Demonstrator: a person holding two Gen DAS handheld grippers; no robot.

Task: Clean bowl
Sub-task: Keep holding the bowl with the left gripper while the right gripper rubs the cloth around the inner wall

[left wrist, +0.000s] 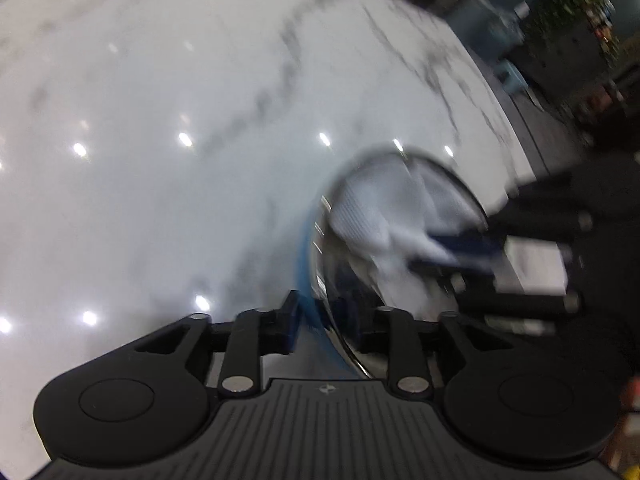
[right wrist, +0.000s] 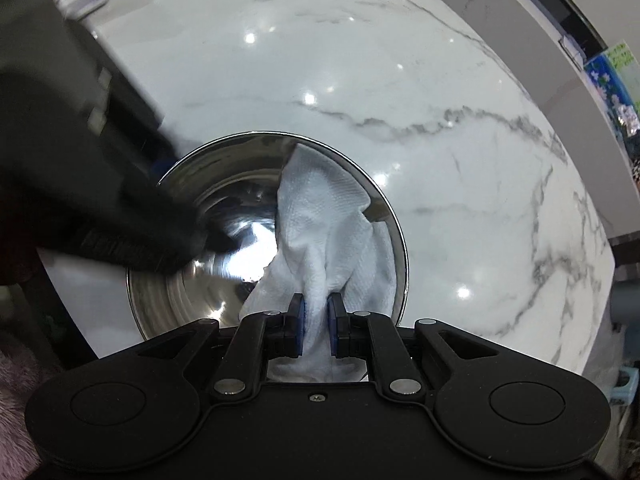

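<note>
Right hand-held gripper: blue pads pinched tight on a bunched fold of the white waffle-weave cloth, cloth draped over the right inner wall of the round polished steel bowl. Near bowl rim cut off behind the gripper body; bowl floor a smear of glare and reflections, hard to read. Left hand-held gripper: jaws spread apart astride the bowl's near rim, blue pad outside, other finger inside and mostly lost against the dark mirrored wall; contact with the rim not discernible. From the right wrist view, only a black motion-blurred mass over the bowl's left edge. Bowl resting on the glossy white grey-veined marble counter, open surface beyond and to the right, curved counter edge well apart from the bowl.
</note>
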